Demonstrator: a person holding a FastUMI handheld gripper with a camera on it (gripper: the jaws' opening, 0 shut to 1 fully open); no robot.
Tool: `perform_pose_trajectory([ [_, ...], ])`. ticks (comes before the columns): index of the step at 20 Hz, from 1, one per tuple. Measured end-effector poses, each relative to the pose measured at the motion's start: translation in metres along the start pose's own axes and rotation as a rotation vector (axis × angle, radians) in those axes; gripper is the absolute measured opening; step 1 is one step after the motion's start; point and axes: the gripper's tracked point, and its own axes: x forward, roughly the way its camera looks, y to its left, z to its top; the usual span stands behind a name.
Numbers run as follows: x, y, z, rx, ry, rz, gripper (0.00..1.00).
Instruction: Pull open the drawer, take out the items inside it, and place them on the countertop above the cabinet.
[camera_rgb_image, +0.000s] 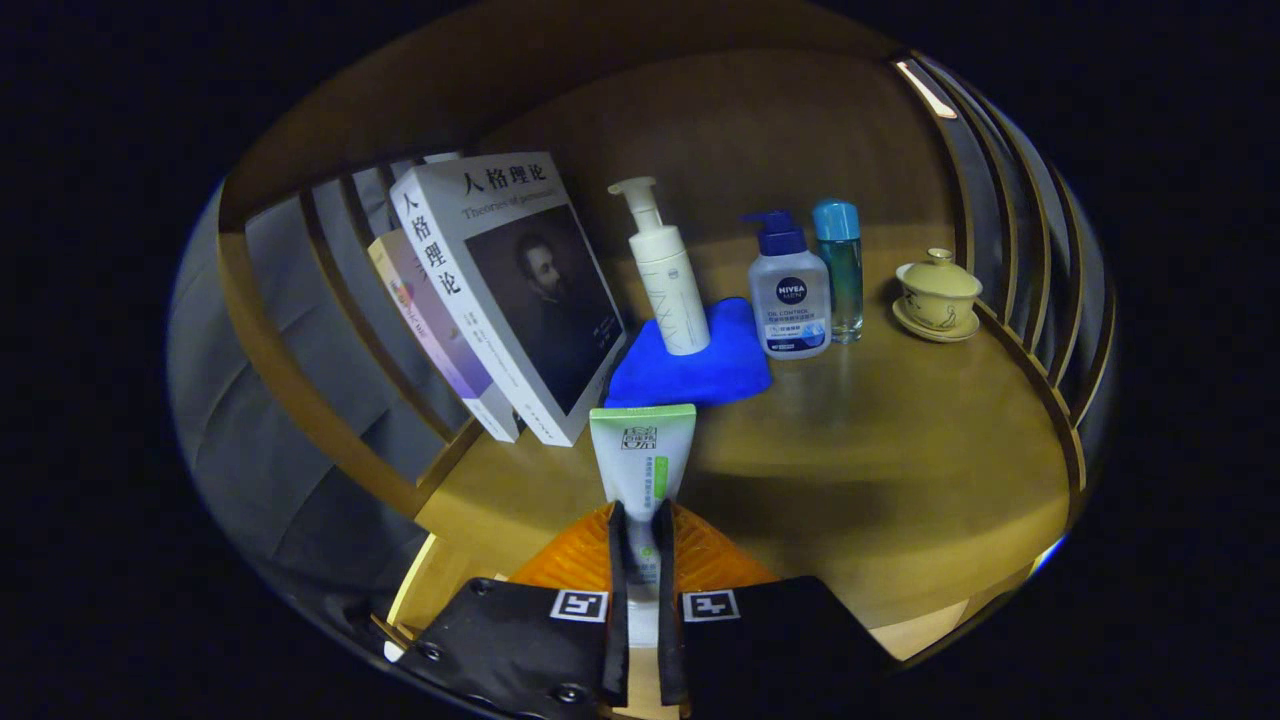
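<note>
The fingers (640, 520) are clamped on a white-and-green tube (641, 455), which sticks out ahead of them above the wooden worktop (880, 470). Just beyond the tube lies a blue cloth (690, 370); behind the cloth stands a pump bottle (790, 290) marked NIVEA MEN.

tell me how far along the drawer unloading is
Part done, it seems: pump bottles and a blue cloth already sit on the countertop. In hand: the claw is shut on a white tube, held above the countertop. Left: set it down; whether the drawer holds more can't be told.
</note>
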Motion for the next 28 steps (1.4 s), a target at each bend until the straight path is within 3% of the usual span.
perform_pose_trajectory([
  [6, 0.011, -0.005, -0.003, -0.006, 0.000, -0.037, 0.18],
  [7, 0.013, -0.007, -0.001, -0.026, -0.017, -0.052, 0.26],
  [13, -0.026, 0.002, 0.018, -0.167, -0.172, -0.101, 0.98],
  [20, -0.095, 0.019, 0.000, -0.278, -0.348, -0.138, 0.98],
  [28, -0.164, 0.039, -0.062, -0.349, -0.488, -0.183, 0.99],
])
